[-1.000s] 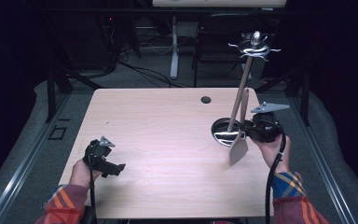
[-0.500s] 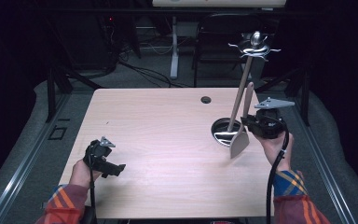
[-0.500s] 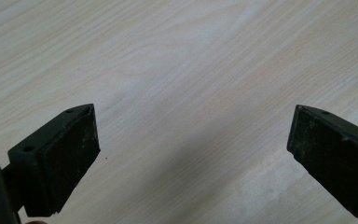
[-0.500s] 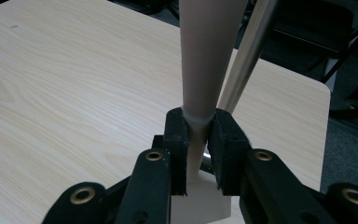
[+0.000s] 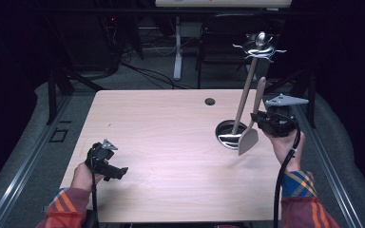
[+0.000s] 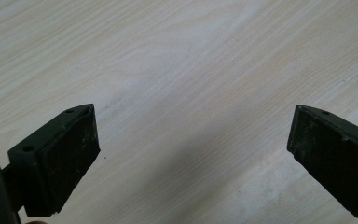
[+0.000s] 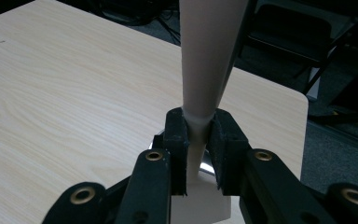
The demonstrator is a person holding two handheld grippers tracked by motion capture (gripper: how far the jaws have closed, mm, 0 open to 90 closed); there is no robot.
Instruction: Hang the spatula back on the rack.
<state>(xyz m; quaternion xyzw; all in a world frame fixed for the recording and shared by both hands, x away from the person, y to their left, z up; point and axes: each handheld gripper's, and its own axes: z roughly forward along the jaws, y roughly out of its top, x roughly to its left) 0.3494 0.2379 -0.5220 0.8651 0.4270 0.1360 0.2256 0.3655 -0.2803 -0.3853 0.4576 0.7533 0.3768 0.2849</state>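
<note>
The left gripper (image 5: 105, 161) is sitting near the table's (image 5: 171, 142) front left corner, jaws wide open, holding nothing. Near the right edge, the right gripper (image 5: 259, 121) is squeezing a beige spatula (image 5: 250, 135), lifting it beside the metal stand (image 5: 242, 102).

Your beige spatula (image 5: 248, 139) hangs over a pale woodgrain table (image 5: 161, 133); your sleeves (image 5: 304, 199) are orange-blue plaid, grippers (image 5: 266, 124) black.
</note>
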